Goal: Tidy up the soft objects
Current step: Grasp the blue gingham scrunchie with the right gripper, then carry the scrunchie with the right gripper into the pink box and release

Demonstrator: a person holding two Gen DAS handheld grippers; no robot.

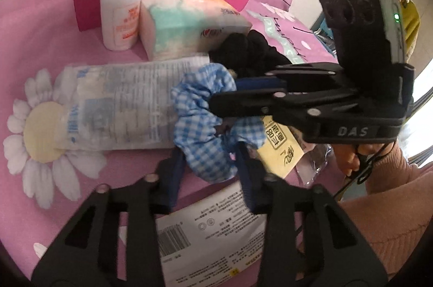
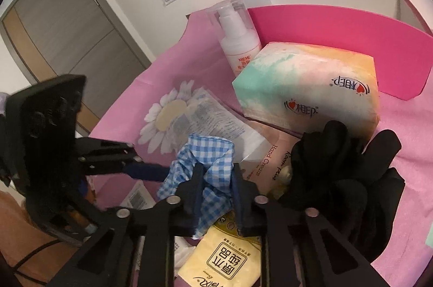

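Left wrist — two scrunchies point(image 1: 205, 121), perhaps.

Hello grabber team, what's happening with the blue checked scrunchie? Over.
Both grippers, left and right, pinching the blue checked scrunchie. Scrunchie bunched on the pile. Black scrunchie beside it, pink box behind.

Lower centre: right gripper point(image 2: 216, 195), jaws pinched on a bunched blue-and-white checked scrunchie point(image 2: 208, 159). Left gripper point(image 2: 151, 170) enters from left edge, blue fingertip against the same cloth. Black fabric bundle point(image 2: 341, 173) lower right. Pastel tissue pack point(image 2: 305, 86) centre right, white pump bottle point(image 2: 238, 40) behind it, pink open box point(image 2: 338, 40) upper right. Yellow packet point(image 2: 227, 257) at bottom. Pink daisy-print cloth point(image 2: 167, 65) underneath.
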